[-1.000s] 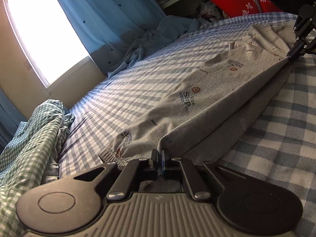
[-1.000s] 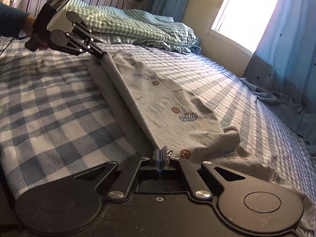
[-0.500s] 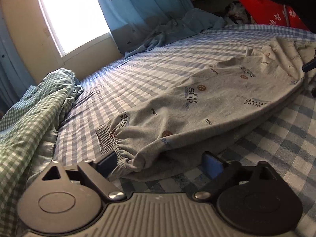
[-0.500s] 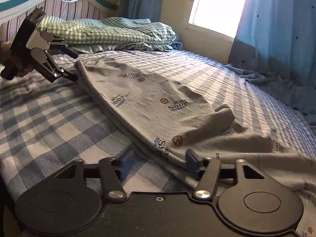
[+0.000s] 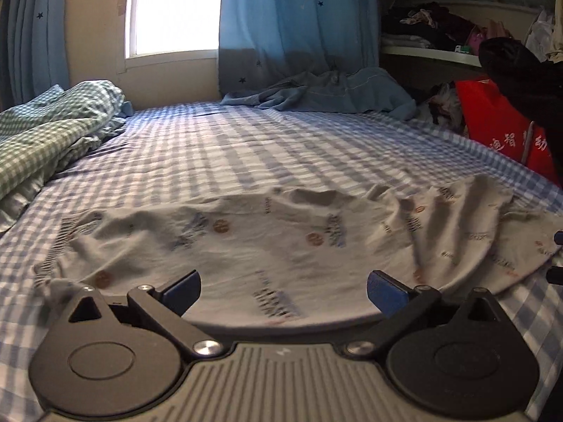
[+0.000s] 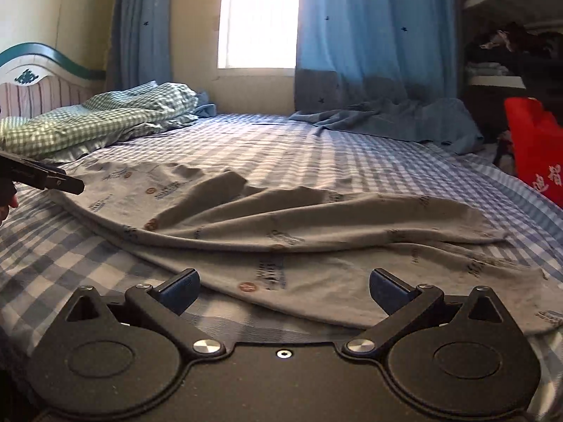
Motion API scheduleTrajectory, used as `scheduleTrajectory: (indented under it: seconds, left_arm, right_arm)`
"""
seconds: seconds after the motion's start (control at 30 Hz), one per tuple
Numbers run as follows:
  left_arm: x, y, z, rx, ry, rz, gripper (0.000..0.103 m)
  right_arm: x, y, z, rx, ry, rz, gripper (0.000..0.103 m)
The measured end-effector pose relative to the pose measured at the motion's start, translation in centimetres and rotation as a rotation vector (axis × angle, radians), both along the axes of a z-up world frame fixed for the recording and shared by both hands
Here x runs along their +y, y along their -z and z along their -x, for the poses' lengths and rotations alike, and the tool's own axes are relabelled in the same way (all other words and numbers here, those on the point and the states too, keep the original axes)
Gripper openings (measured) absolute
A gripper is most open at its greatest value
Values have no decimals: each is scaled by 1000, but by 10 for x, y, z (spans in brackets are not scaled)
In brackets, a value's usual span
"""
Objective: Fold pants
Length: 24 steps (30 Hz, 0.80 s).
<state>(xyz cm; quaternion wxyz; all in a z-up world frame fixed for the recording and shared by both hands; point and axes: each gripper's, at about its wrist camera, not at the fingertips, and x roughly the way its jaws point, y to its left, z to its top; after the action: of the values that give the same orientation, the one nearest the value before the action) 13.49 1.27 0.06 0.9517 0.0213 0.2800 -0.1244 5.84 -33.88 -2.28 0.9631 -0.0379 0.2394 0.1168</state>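
pants (image 5: pixel 281 246) just ahead (on bed) | left gripper (image 5: pixel 283 290), right gripper (image 6: pixel 283 290) opening, empty

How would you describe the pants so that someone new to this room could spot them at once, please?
Start at the bed with the blue checked sheet. On its near half lie the pants, spread across it. They are grey with small printed words and brown round badges, unlike the green checked quilt by the headboard.

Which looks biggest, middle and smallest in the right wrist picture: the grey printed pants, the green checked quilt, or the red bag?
1. Grey printed pants, spread widest across the bed.
2. Green checked quilt, bunched by the headboard.
3. Red bag, partly cut off at the edge.
The pants lie nearest the camera, which enlarges them; the quilt and bag are farther away.
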Motion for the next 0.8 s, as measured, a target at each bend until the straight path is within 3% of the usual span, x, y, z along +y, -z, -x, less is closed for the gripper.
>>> scheduleTrajectory:
  seconds: [0.13, 0.3, 0.5, 0.67, 0.73, 0.77, 0.8]
  left_arm:
    - [-68, 0, -14, -44, 93, -21, 103]
    - [-158, 7, -21, -81, 259, -95, 103]
    - [-234, 24, -27, -55, 400, -244, 102]
    - [-257, 31, -29, -6, 455, -306, 75]
    - [-261, 32, -30, 12, 470, -322, 53]
    - [-263, 34, -30, 23, 474, -331, 44]
    - [-264, 35, -31, 33, 472, -341, 27]
  right_arm:
    - [-67, 2, -17, 51, 93, -64, 102]
    - [-150, 4, -44, 137, 230, -255, 102]
    - [-207, -3, -98, 181, 292, -357, 100]
    - [-228, -5, -155, 273, 341, -371, 76]
    - [-234, -1, -173, 312, 379, -382, 57]
    - [-236, 2, -181, 335, 391, -382, 54]
    - [-236, 5, -188, 356, 399, -378, 46]
